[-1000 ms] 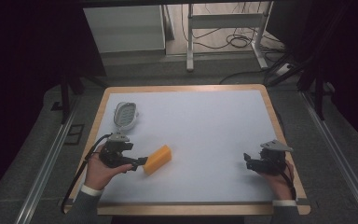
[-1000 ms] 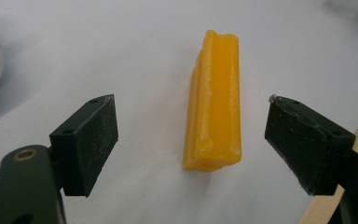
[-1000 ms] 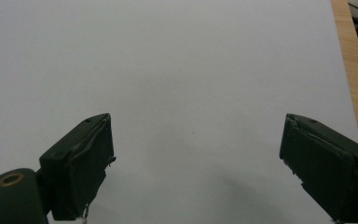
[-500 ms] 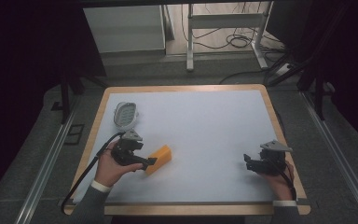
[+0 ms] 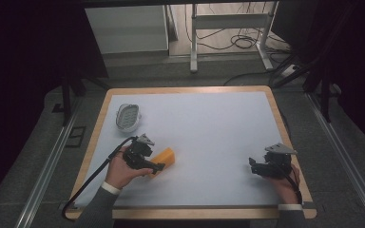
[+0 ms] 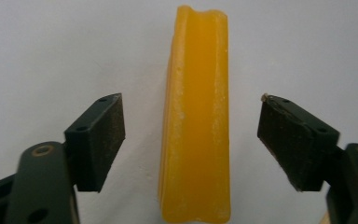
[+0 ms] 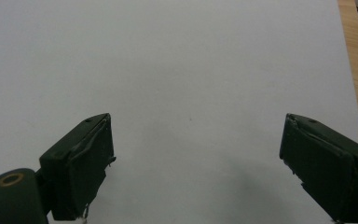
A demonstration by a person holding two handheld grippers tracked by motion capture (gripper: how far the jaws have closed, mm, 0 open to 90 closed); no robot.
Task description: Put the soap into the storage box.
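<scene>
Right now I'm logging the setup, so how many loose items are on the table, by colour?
Yellow: 1, the yellow block between the open left gripper jaws
White: 1, the white oval object near the far left corner
Total: 2

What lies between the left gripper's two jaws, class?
The orange block, standing lengthwise in the gap, with bare table on each side and neither jaw touching it. The left gripper view shows this.
</scene>
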